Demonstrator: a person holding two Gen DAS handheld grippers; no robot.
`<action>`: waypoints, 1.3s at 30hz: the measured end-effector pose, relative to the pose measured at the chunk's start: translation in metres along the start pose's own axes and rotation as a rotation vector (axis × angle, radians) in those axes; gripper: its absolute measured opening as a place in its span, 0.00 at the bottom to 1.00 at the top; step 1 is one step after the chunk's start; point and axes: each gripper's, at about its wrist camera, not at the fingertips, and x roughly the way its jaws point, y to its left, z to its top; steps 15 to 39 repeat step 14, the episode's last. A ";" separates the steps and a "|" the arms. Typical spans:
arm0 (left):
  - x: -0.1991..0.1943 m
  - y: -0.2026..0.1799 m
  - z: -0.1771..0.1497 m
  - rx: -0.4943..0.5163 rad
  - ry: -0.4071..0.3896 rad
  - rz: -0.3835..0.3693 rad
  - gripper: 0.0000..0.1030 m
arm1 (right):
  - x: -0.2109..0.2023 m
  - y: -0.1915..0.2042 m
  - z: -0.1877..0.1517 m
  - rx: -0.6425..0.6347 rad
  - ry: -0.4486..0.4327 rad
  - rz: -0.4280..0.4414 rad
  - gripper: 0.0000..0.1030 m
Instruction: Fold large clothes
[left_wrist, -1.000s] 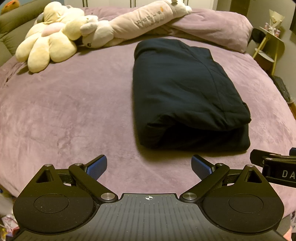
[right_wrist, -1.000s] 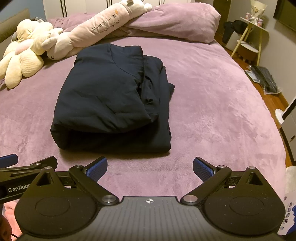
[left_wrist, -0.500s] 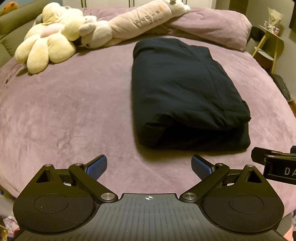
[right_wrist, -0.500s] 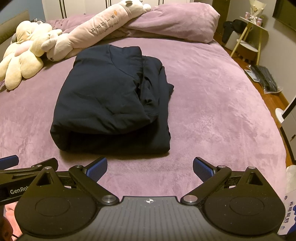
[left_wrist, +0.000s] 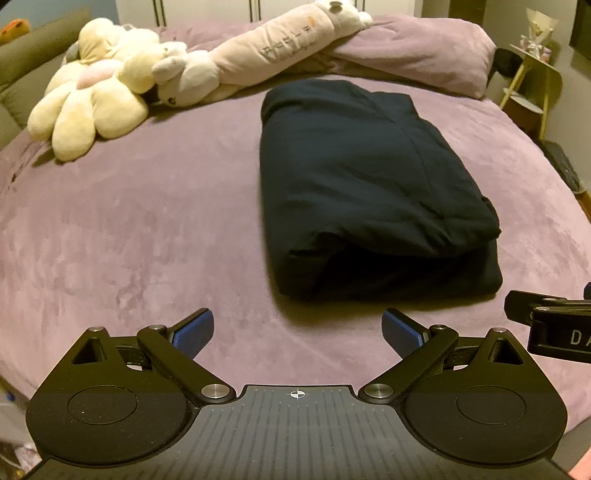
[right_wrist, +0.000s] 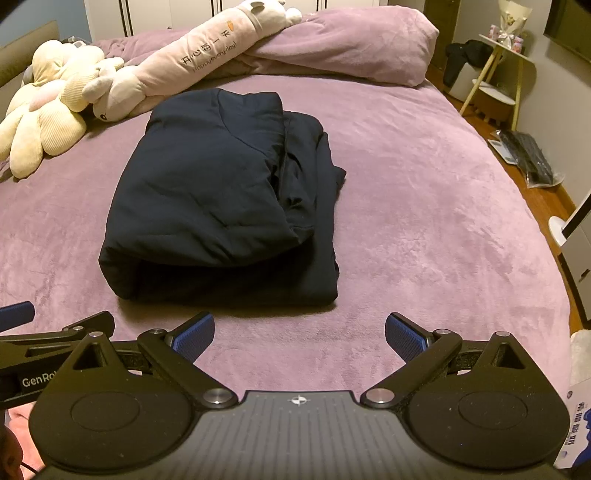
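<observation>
A dark navy garment (left_wrist: 362, 184) lies folded into a thick rectangular bundle in the middle of the purple bed (left_wrist: 147, 229); it also shows in the right wrist view (right_wrist: 221, 192). My left gripper (left_wrist: 297, 334) is open and empty, held above the bed just in front of the bundle's near edge. My right gripper (right_wrist: 299, 334) is open and empty, also short of the bundle's near edge. The right gripper's side shows at the right edge of the left wrist view (left_wrist: 546, 328); the left gripper's side shows at the left edge of the right wrist view (right_wrist: 55, 332).
A cream flower plush (left_wrist: 88, 107) and a long pink plush (left_wrist: 258, 51) lie at the back left. A purple duvet (right_wrist: 351, 44) is bunched at the head of the bed. A small side table (right_wrist: 495, 70) stands on the floor at the right.
Both grippers have drifted very slightly; the view of the garment shifts a little. The garment has not moved and both grippers stay open.
</observation>
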 end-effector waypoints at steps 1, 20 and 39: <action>0.000 0.000 0.000 0.005 -0.003 0.000 0.97 | 0.000 0.000 0.000 0.000 0.001 -0.001 0.96; 0.002 0.002 -0.002 -0.018 0.038 -0.020 0.97 | -0.003 -0.001 -0.002 -0.002 -0.005 -0.008 0.96; 0.002 0.002 -0.002 -0.018 0.038 -0.020 0.97 | -0.003 -0.001 -0.002 -0.002 -0.005 -0.008 0.96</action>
